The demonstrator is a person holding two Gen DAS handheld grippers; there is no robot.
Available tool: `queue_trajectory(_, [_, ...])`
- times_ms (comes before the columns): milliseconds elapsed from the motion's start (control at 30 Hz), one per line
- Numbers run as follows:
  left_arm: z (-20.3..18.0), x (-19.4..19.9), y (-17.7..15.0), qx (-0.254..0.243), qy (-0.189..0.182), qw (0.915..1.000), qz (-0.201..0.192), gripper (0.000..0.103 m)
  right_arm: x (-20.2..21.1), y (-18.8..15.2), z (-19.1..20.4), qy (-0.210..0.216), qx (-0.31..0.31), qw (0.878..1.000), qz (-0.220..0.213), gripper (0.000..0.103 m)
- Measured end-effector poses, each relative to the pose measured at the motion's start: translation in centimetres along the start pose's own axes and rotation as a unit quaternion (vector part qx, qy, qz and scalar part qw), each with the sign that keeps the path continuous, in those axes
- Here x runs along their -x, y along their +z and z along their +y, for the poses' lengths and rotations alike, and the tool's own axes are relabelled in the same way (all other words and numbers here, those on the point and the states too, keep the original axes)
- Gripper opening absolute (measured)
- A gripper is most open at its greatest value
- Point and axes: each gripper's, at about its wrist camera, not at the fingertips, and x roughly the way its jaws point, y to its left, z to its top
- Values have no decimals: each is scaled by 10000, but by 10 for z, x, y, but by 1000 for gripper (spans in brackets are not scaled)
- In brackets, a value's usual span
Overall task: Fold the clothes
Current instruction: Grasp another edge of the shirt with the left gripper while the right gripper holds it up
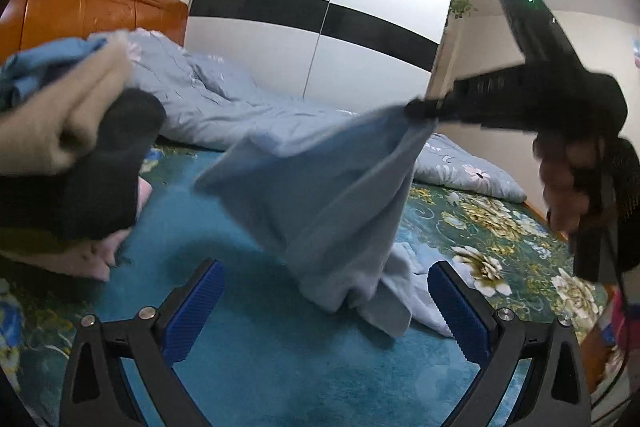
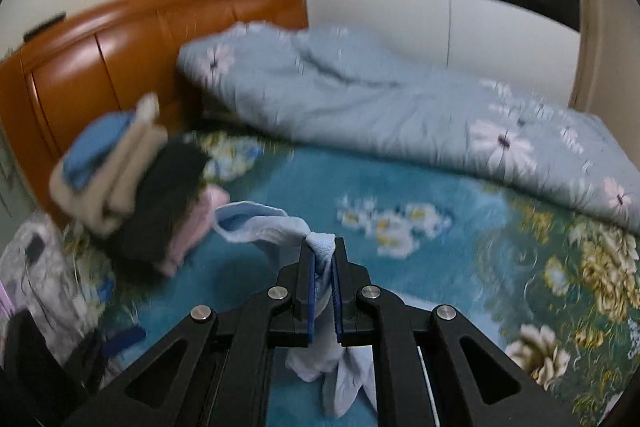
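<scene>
1. The right gripper (image 2: 323, 259) is clamped on a bunched corner of the light blue garment (image 1: 320, 187); the cloth hangs below its fingers down to the teal bedspread (image 1: 248, 367).
2. The left gripper (image 1: 326, 311) stands wide apart, holding nothing; the garment's lower end lies just ahead, between its blue pads (image 1: 192, 311).
3. A stack of folded clothes (image 2: 132, 187), somewhat blurred, sits left of both grippers; a floral quilt (image 2: 400, 107) lies beyond.
</scene>
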Motion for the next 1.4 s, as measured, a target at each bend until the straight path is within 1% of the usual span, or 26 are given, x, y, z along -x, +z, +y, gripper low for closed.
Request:
queue_trajectory(133, [-10,-19,-10,10,-175,9996,213,103,-7,-8,5,332,131,9989,290,7])
queue_trajectory(200, [-19,-27,-15,-29,-167,9994,291,103,-9,-11,8,512,232,9976,413,8])
queue_trajectory(300, [-24,-34,-18,-175,17,9994,304,103,-14,-15,18,852,360,9942,549,8])
queue_trajectory(400, [-28,-35,-13,-317,114,9992,205,103,-21,-20,25,1130,426,9903,694,8])
queue_trajectory(433, [-30,-36,-10,-349,119,9992,163,103,-24,-22,27,1201,451,9890,743,8])
queue_trajectory(533, [-30,-37,-4,-338,-48,9993,148,103,-26,-26,31,1371,514,9857,839,9])
queue_trajectory(633, [-31,-41,-5,-278,-103,9995,145,99,-27,-30,32,1557,454,9828,888,9])
queue_trajectory(700, [-31,-44,-8,-211,-141,9995,161,95,-28,-32,33,1660,409,9810,918,9])
queue_trajectory(800, [-29,-48,-13,-153,-135,9995,232,82,-30,-37,38,1840,452,9764,1037,10])
queue_trajectory(867, [-26,-50,-16,-129,-73,9995,296,63,-32,-40,44,1903,547,9740,1099,10])
queue_trajectory(900, [-24,-51,-18,-107,-7,9994,325,58,-32,-42,48,1933,627,9727,1121,10])
queue_trajectory(933, [-22,-52,-20,-62,32,9994,353,46,-33,-44,51,1959,689,9715,1141,10])
queue_trajectory(967, [-18,-52,-22,-9,65,9993,378,37,-33,-46,52,1985,722,9705,1160,10])
queue_trajectory(1000, [-15,-51,-26,67,81,9992,396,31,-34,-49,54,2017,750,9693,1194,10])
queue_trajectory(1100, [-2,-48,-35,339,26,9982,486,25,-39,-56,56,2104,795,9647,1372,11])
queue_trajectory(1167, [5,-46,-40,500,-50,9974,518,22,-41,-62,54,2113,838,9621,1503,18])
queue_trajectory(1233, [13,-45,-44,676,-88,9960,576,22,-40,-65,51,2142,920,9594,1585,26])
queue_trajectory(1267, [18,-45,-46,798,-114,9950,587,22,-38,-66,48,2155,956,9588,1586,27])
queue_trajectory(1300, [22,-44,-47,886,-126,9944,571,22,-35,-63,43,2155,976,9599,1501,28])
queue_trajectory(1367, [26,-44,-49,983,-145,9935,547,22,-32,-54,31,2053,950,9662,1240,33])
queue_trajectory(1400, [28,-44,-50,1007,-161,9933,537,22,-36,-49,28,1952,943,9692,1170,40])
